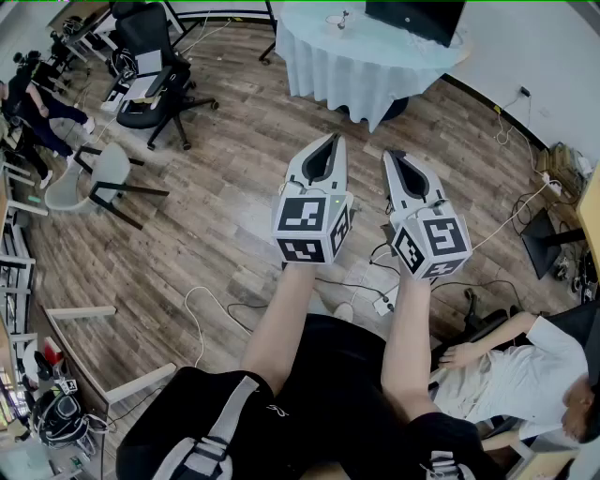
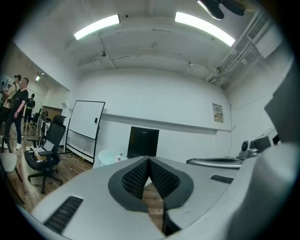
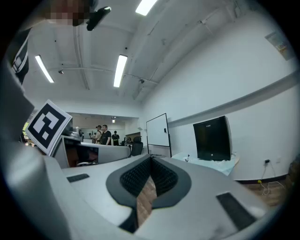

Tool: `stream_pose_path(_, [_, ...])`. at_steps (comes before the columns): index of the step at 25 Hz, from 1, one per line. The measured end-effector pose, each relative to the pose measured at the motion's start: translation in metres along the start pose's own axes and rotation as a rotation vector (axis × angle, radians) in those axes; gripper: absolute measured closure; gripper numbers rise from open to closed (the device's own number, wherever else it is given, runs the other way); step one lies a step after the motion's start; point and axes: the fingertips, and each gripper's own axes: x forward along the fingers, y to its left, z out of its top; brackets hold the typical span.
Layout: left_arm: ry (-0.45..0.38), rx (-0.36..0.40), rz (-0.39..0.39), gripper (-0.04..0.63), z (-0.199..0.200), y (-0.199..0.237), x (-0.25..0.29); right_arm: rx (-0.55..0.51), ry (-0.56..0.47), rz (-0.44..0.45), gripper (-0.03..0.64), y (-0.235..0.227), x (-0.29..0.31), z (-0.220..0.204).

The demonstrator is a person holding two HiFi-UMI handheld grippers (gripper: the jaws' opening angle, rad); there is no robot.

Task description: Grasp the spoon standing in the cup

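**Holding both tongs clenched and empty, well apart from the cup**

Standing on the far round table (image 1: pixel 375 70), the cup (image 1: pixel 339 19) is a small pale thing with the thin spoon (image 1: pixel 343 13) rising out of it. It is too small in every view to tell material or pattern. In the right gripper view the cup (image 3: pixel 187 158) shows as a speck on the pale cloth, just left of the black monitor (image 3: pixel 212 139). In the left gripper view it sits at the same table's edge (image 2: pixel 118 158), below and left of the monitor (image 2: pixel 143 142).

Counted: one cup, one spoon, one cloth-covered table, one monitor on it, two grippers, one whiteboard (image 2: pixel 84 125) by the wall, and one seated person (image 1: pixel 525 370) at the lower right of the head view.

Both bare forearms (image 1: pixel 281 323) reach forward side by side over the wooden floor (image 1: pixel 216 216), noses aimed up toward the table. The left gripper (image 1: pixel 330 142) has its jaws pressed together with nothing between them; its own view shows the ribbed pads (image 2: pixel 138 176) meeting at the tip, with only floor seen below. The right gripper (image 1: pixel 394 159) is likewise clamped on nothing, its pads (image 3: pixel 161 177) touching at the tip. Each carries one marker cube (image 1: pixel 312 225) just ahead of the wrist.
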Motion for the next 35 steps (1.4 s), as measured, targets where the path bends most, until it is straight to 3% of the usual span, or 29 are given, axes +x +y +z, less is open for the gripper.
stream_pose_path(7, [0.008, 0.016, 0.002, 0.591, 0.002, -0.007, -0.002, 0.008, -0.020, 0.008, 0.614, -0.004, -0.001, 0.004])
stream_pose_path(11, [0.015, 0.017, 0.011, 0.591, 0.004, 0.010, 0.005, 0.004, -0.042, -0.032, 0.612, -0.009, 0.017, 0.007])
stream_pose_path(20, [0.017, 0.010, -0.013, 0.591, 0.013, 0.078, 0.031, 0.004, -0.062, -0.131, 0.612, -0.004, 0.082, 0.013])
stream_pose_path(30, [0.061, -0.049, -0.037, 0.591, 0.016, 0.196, 0.084, 0.033, -0.035, -0.188, 0.612, 0.015, 0.184, 0.003])
stream_pose_path(35, [0.040, -0.064, -0.093, 0.591, 0.024, 0.204, 0.106, -0.002, -0.033, -0.218, 0.612, 0.009, 0.206, 0.014])
